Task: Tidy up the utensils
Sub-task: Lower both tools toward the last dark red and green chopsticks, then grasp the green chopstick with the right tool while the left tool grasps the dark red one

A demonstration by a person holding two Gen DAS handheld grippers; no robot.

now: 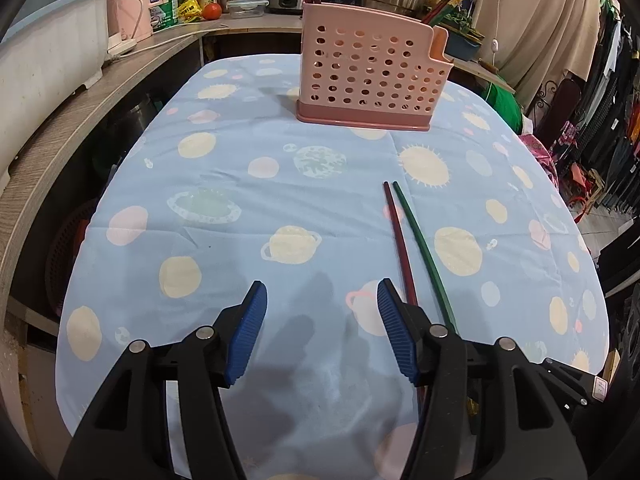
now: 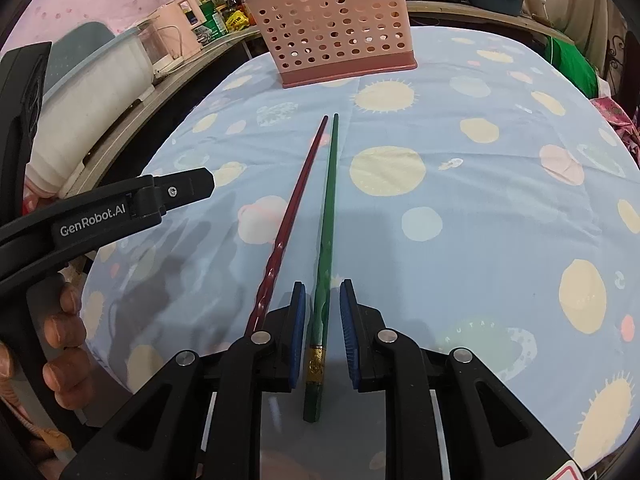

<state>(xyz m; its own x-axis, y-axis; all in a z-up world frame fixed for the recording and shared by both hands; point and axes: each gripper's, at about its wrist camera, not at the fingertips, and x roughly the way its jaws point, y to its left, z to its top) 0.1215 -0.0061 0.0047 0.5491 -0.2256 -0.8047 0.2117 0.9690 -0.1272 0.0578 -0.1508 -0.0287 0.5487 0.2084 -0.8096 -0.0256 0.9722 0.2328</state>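
Right gripper: the black two-finger right gripper [image 2: 322,314] with blue ribbed pads is pointing down at the table, its jaws standing narrowly apart; the pads are flanking the green chopstick with a slim gap on each side, not pinching it.
Green chopstick: the long green chopstick with a gold band [image 2: 327,216] is lying flat between those pads, its banded end nearest the tool and its tip reaching away toward the holder.
Red chopstick: the dark red chopstick with a twisted handle [image 2: 296,204] is lying just outside the left pad, nearly parallel to the green one, the two tips close together.
Left gripper: the black left gripper [image 1: 322,300] is hovering over bare cloth with its jaws spread and nothing between them; both chopsticks are running past the outside of its right finger.
Hand: the person's hand [image 2: 60,344] is gripping the left tool's handle.
Holder: the pink perforated plastic utensil holder [image 2: 332,24] is standing upright well ahead of both tools, with other chopsticks rising from it.
Table: the light blue cloth printed with planets and suns [image 2: 480,200] is covering the table under everything.
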